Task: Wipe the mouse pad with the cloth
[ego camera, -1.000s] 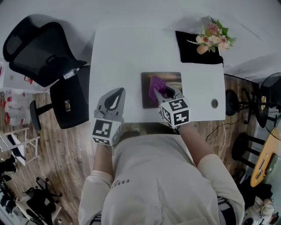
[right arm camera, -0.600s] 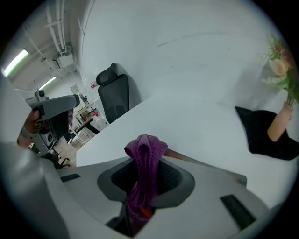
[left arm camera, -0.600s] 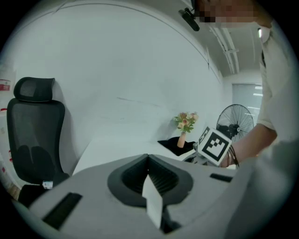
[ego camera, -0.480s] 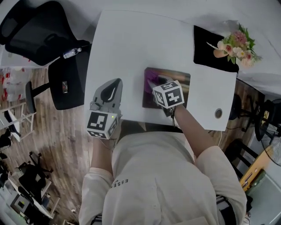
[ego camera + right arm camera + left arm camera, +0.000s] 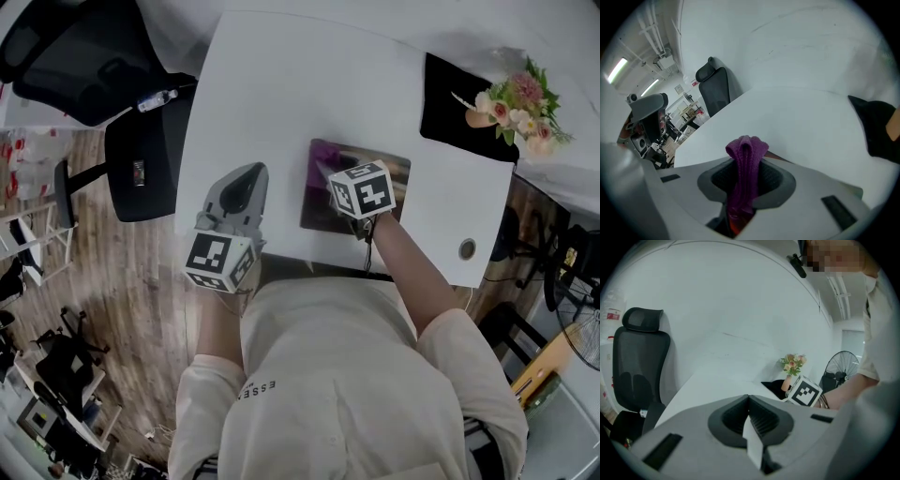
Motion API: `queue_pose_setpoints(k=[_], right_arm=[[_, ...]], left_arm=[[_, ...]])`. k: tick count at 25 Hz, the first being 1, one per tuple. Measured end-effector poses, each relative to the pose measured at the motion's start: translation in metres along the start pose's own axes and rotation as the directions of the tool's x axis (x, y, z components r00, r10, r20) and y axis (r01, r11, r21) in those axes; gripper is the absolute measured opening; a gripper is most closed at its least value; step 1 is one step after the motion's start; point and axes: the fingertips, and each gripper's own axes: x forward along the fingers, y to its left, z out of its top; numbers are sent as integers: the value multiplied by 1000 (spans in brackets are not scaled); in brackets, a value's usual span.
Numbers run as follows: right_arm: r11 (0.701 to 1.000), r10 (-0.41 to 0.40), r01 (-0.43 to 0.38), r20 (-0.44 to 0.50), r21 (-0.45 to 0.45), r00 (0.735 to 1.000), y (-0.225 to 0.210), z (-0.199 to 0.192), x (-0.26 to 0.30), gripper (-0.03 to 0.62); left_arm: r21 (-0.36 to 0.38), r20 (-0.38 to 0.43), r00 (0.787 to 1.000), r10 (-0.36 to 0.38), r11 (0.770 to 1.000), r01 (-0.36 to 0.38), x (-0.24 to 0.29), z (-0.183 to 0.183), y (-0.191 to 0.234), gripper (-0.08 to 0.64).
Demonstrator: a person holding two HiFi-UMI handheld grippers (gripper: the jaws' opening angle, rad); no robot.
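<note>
A dark square mouse pad lies on the white table near its front edge. My right gripper hovers over the pad's left part, shut on a purple cloth that bunches up between its jaws; a bit of the cloth shows beside the marker cube. My left gripper rests at the table's front left, away from the pad, its jaws shut with nothing between them. In the left gripper view the right gripper's marker cube shows to the right.
A black pouch and a small vase of flowers sit at the table's back right. A round cable hole is near the front right edge. A black office chair stands left of the table.
My right gripper with the purple cloth has moved left and slightly forward across the mouse pad. The left gripper stays where it was.
</note>
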Motion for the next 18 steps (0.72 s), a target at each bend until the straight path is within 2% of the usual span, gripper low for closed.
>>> queue_pose_setpoints(k=[6,18], right_arm=[[999,-29,29,21,31,999,-22,-8,-15,100],[988,-143,139,46,69,989,-82,-39,-63,101]], left_arm=[[23,7,1000,-30,999,30,14,6,-17,0],[76,-6,996,-88,993,88,39,5,-64,0]])
